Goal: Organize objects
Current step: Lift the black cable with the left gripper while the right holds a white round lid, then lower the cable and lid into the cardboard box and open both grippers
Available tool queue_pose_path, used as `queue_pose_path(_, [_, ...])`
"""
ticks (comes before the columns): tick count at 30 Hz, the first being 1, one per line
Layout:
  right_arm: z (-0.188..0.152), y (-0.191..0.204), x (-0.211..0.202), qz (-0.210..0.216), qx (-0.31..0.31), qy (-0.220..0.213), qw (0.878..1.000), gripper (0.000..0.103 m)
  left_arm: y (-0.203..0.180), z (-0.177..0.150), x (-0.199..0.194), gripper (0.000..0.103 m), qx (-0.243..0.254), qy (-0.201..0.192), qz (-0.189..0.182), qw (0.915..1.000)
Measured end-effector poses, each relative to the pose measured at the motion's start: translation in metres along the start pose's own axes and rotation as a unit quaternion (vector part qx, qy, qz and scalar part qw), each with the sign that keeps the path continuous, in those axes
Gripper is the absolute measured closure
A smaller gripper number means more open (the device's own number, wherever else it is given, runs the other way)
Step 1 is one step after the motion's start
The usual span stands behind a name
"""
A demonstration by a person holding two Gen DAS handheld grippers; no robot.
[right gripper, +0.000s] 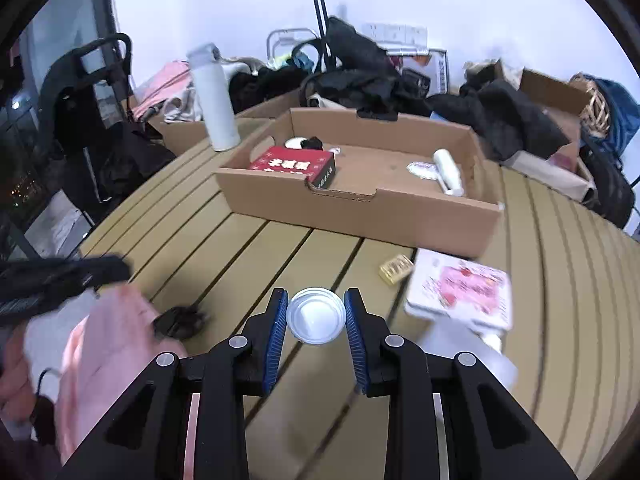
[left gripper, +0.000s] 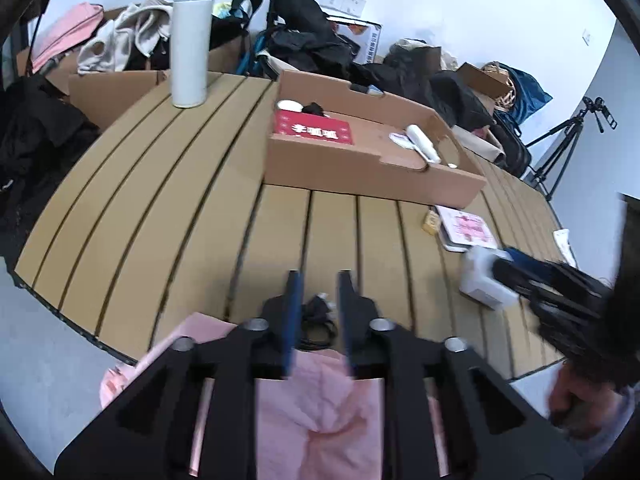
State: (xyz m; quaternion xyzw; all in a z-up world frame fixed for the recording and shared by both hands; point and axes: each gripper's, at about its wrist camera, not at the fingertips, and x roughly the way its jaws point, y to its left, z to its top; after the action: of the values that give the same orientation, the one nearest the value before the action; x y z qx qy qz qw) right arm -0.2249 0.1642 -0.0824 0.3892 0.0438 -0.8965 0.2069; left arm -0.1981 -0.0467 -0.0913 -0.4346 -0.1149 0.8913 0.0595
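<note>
My right gripper [right gripper: 316, 316] clamped the small clear jar [right gripper: 316, 315] between its pads for boxing in the cardboard tray [right gripper: 360, 216] ahead; my left gripper [left gripper: 318, 296] stood open over the black cable [left gripper: 316, 320].

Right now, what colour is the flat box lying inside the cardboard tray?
Red with white lettering, black side edge. The flat box shows best in the right wrist view.

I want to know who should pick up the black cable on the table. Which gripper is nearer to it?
Left. The left gripper hovers right over the black cable, which shows between its open fingers. The right gripper, off to the cable's right, is clamped on a small white bottle.
</note>
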Motion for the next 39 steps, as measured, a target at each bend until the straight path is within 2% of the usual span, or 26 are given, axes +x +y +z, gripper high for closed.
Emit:
queue_pose_path(1, [-0.004,0.001,-0.009,0.002,0.003,-0.005,1.000,0.072,0.003,-0.002,0.005,0.048,0.004,0.005,0.000,1.0000])
queue_pose_path(2, [-0.007,0.001,-0.018,0.001,0.005,-0.009,1.000,0.072,0.004,-0.003,0.008,0.042,0.007,0.003,-0.001,1.0000])
queue_pose_path(5, [-0.016,0.006,-0.033,0.002,-0.003,-0.013,1.000,0.072,0.002,-0.003,0.027,0.041,0.038,0.014,-0.041,0.9983])
queue_pose_path(7, [-0.016,0.003,-0.032,0.005,-0.002,-0.012,1.000,0.072,-0.001,-0.002,0.054,0.041,0.061,0.059,-0.024,0.9962])
queue_pose_path(8, [-0.017,0.003,-0.032,0.010,0.000,-0.011,1.000,0.072,-0.003,-0.003,0.072,0.043,0.072,0.091,-0.001,0.9933])
queue_pose_path(9, [-0.017,0.003,-0.032,0.013,0.001,-0.012,1.000,0.072,-0.006,-0.005,0.086,0.053,0.083,0.114,0.022,0.9898])
queue_pose_path(10, [-0.016,0.002,-0.031,0.015,0.001,-0.012,1.000,0.072,-0.010,-0.008,0.096,0.056,0.099,0.128,0.033,0.9863])
queue_pose_path(11, [-0.016,0.002,-0.030,0.018,0.000,-0.012,1.000,0.071,-0.018,-0.012,0.096,0.069,0.126,0.113,0.045,0.9845])
queue_pose_path(12, [-0.016,0.003,-0.028,0.020,0.001,-0.012,1.000,0.071,-0.026,-0.015,0.098,0.081,0.150,0.114,0.054,0.9806])
queue_pose_path(14, [-0.018,0.002,-0.025,0.025,0.001,-0.009,1.000,0.071,-0.033,-0.017,0.101,0.086,0.161,0.126,0.051,0.9775])
queue_pose_path(19, [-0.016,-0.004,-0.018,0.031,0.008,-0.007,0.999,0.071,-0.023,-0.006,0.090,0.088,0.105,0.109,0.024,0.9882])
queue_pose_path(22, [0.004,-0.017,-0.015,0.038,0.014,-0.013,0.999,0.071,-0.023,0.038,0.065,0.088,0.078,0.067,-0.020,0.9945])
queue_pose_path(23, [0.016,-0.022,-0.014,0.044,0.016,-0.017,0.999,0.071,-0.023,0.062,0.056,0.088,0.066,0.049,-0.040,0.9958])
queue_pose_path(25, [0.051,-0.034,-0.006,0.054,0.017,-0.027,0.998,0.071,-0.024,0.112,0.053,0.088,0.045,0.028,-0.075,0.9958])
queue_pose_path(27, [0.093,-0.048,0.013,0.061,0.022,-0.025,0.998,0.072,-0.029,0.154,0.064,0.088,0.036,0.027,-0.089,0.9950])
queue_pose_path(28, [0.113,-0.054,0.027,0.063,0.022,-0.019,0.998,0.072,-0.030,0.182,0.081,0.088,0.026,0.035,-0.088,0.9952])
queue_pose_path(31, [0.172,-0.073,0.091,0.060,0.038,0.023,0.997,0.071,-0.032,0.236,0.141,0.088,-0.005,0.075,-0.078,0.9941])
queue_pose_path(33, [0.198,-0.088,0.145,0.034,0.057,0.061,0.996,0.071,-0.034,0.252,0.177,0.088,-0.008,0.085,-0.037,0.9957])
queue_pose_path(35, [0.210,-0.099,0.188,0.013,0.071,0.095,0.993,0.071,-0.034,0.261,0.217,0.088,-0.008,0.110,-0.003,0.9939])
queue_pose_path(39, [0.213,-0.116,0.250,-0.007,0.089,0.140,0.986,0.071,-0.027,0.261,0.263,0.088,-0.001,0.148,0.025,0.9887])
